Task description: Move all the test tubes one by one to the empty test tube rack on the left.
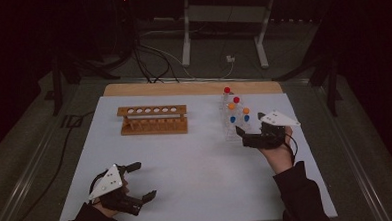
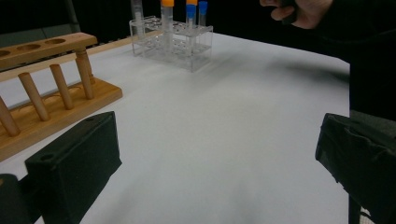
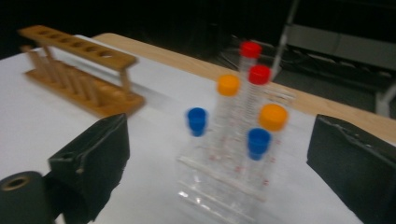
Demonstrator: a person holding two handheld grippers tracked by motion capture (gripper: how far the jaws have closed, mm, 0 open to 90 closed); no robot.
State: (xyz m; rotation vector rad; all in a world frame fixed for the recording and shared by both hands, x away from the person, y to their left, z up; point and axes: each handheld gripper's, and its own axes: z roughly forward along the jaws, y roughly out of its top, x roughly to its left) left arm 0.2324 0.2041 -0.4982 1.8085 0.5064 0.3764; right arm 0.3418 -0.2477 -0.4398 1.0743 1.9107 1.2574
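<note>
Tubes (image 3: 243, 116) in clear rack (image 3: 219, 196) stand between spread right tongs (image 3: 219, 154); left tongs (image 1: 139, 182) apart.

The person wears dark long sleeves (image 1: 298, 186). Each hand holds a black gripper with 2 blocky jaws, topped by a grey triangular plate (image 1: 107, 181) dotted with screws.
</note>
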